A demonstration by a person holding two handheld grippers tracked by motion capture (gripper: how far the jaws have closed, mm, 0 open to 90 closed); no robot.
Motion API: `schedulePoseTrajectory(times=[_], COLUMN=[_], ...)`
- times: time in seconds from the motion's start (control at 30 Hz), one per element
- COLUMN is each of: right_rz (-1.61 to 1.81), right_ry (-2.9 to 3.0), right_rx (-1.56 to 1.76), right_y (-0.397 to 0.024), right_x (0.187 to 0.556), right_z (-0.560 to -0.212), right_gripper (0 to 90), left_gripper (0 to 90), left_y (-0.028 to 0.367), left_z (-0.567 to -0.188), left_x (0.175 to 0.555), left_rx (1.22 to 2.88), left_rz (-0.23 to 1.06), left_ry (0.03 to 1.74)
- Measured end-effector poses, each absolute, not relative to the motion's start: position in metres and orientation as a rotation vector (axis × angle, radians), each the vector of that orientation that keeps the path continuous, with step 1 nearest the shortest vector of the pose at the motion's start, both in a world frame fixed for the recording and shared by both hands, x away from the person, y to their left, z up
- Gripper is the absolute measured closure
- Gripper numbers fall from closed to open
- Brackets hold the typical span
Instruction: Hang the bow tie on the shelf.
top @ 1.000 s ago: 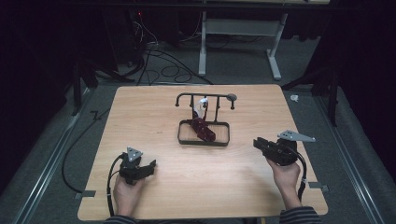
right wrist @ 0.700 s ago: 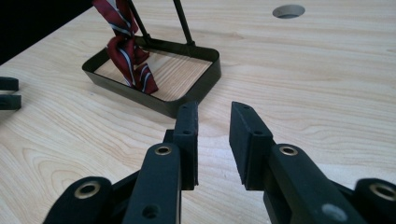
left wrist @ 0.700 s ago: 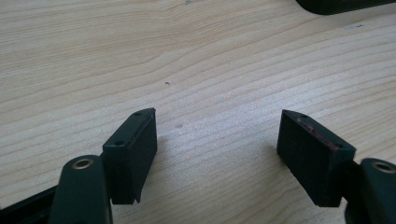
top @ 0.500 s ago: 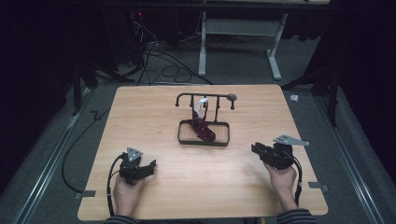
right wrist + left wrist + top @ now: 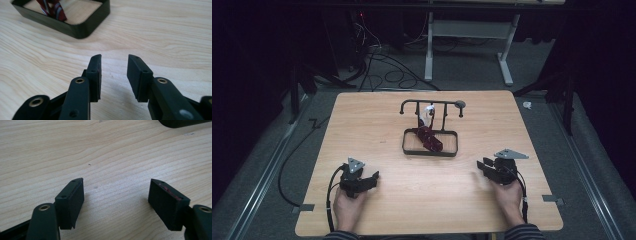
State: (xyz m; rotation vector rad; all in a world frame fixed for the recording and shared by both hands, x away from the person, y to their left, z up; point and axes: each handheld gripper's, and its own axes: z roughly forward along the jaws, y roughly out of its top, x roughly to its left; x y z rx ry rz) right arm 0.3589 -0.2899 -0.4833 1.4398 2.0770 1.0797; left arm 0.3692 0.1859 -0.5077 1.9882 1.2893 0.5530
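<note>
Resting low on the bench [image 5: 437, 195], left claw [image 5: 373, 178] spread wide and empty, right claw [image 5: 481, 167] just opening, empty, near the black tray [image 5: 430, 150] with dark red cloth [image 5: 428, 138]

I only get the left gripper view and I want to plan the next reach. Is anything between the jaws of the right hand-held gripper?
Observer: No. The right hand-held gripper has nothing between its jaws. They have just been opening, low over the bare table.
Operator: What else is on the table?
Observer: A black rack with a tray base stands near the middle, beyond both hands and roughly between them.
Operator: Anything in it?
Observer: A dark red striped cloth lies in the tray and reaches up toward the rack's bar.
</note>
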Motion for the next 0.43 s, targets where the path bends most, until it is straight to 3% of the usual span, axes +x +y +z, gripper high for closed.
schedulePoseTrajectory(times=[0.43], right_rz=[0.915], right_ry=[2.117], right_rx=[1.380], right_y=[-0.280], right_x=[0.361], right_z=[-0.502], right_gripper=[50.8], left_gripper=[29.3], left_y=[0.186], left_z=[-0.508], left_x=[0.369], left_rx=[1.988], left_rz=[0.553], left_ry=[1.290])
